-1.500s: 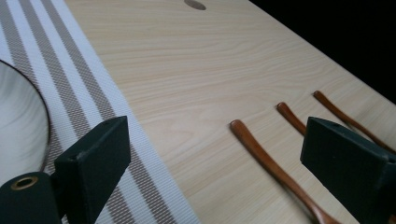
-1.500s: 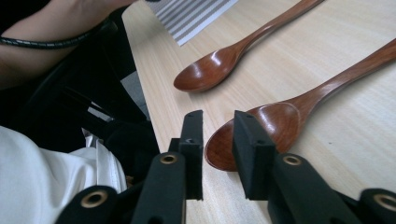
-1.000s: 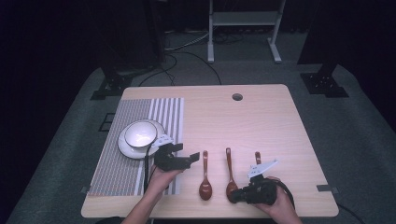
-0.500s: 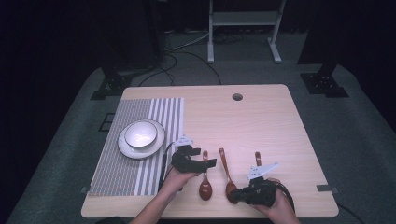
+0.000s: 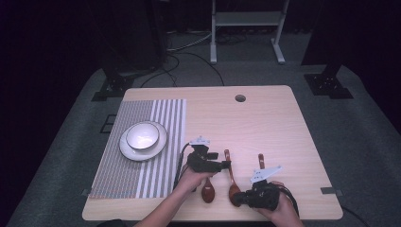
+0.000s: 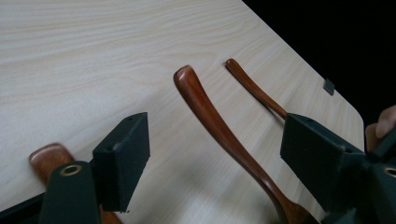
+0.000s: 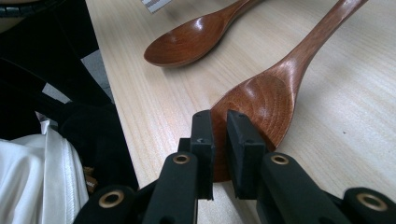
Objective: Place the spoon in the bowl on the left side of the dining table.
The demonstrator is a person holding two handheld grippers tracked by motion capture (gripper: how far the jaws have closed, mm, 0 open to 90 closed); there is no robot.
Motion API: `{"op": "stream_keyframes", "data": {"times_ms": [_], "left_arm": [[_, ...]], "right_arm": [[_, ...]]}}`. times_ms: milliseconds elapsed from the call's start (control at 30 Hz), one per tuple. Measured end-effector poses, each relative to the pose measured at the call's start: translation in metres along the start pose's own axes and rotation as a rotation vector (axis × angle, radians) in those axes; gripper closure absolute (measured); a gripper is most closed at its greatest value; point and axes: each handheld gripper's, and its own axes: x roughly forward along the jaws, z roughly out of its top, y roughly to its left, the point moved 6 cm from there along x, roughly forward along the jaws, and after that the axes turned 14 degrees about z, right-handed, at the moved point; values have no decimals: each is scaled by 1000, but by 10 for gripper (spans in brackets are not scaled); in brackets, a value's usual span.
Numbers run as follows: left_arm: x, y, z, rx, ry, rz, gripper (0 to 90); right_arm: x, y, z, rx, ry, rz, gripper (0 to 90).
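Note:
Three brown wooden spoons lie side by side near the table's front edge. My left gripper (image 5: pixel 226 164) (image 6: pixel 219 140) is open, one jaw on each side of the middle spoon's handle (image 5: pixel 228 163) (image 6: pixel 210 112) without touching it. The left spoon (image 5: pixel 208 193) lies under the person's left hand, its handle end (image 6: pixel 46 156) by one jaw. My right gripper (image 5: pixel 238 198) (image 7: pixel 222 116) is shut with its tips over the near rim of the middle spoon's bowl (image 5: pixel 234 191) (image 7: pixel 261 102). The right spoon's handle (image 5: pixel 260 158) (image 6: pixel 254 88) sticks out beyond the right gripper; its bowl is hidden.
A white bowl (image 5: pixel 142 135) sits on a white plate (image 5: pixel 161 142) on a striped placemat (image 5: pixel 142 179) at the table's left. A round cable hole (image 5: pixel 240 98) is at the back. The table's front edge (image 5: pixel 213 217) is close under both hands.
My left gripper has moved right from the placemat's edge, past the left spoon, to the middle spoon's handle. The right gripper and the spoons have stayed put.

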Motion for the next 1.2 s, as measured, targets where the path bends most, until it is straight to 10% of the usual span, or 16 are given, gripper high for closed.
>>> {"op": "stream_keyframes", "data": {"times_ms": [400,1200], "left_arm": [[19,-2,9,37,52,-55,535],[18,-15,19,-147,-22,-290,805]], "right_arm": [[0,0,0,-10,2,-2,808],[-2,3,0,-45,14,60,664]]}}
